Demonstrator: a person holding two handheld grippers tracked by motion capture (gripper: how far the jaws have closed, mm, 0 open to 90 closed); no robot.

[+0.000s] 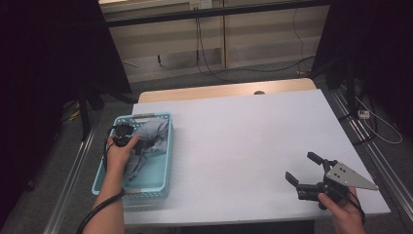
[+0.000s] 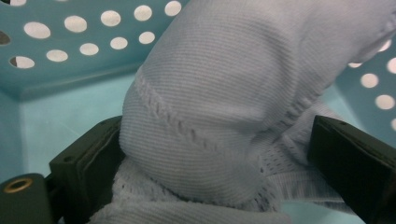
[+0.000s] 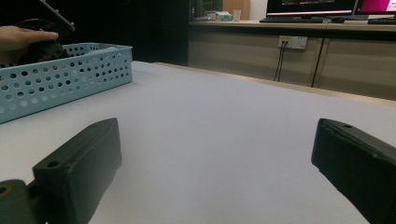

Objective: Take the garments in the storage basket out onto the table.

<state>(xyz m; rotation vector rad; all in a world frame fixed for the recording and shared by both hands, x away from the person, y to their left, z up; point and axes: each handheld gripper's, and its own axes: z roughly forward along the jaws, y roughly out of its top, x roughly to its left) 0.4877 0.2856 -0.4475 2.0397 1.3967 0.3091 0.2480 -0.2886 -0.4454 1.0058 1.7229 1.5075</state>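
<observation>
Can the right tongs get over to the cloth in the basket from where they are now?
Probably yes. The right tongs sit open at the table's near right corner, with bare surface between them and the basket. But the left tongs already straddle the cloth there, so space is tight.

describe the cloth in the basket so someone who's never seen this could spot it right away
On the white table, look to its left edge for the light blue perforated basket. The pale grey-blue ribbed cloth lies crumpled inside, with the left tongs around a fold of it. It is the one soft thing there, not hard plastic.
</observation>
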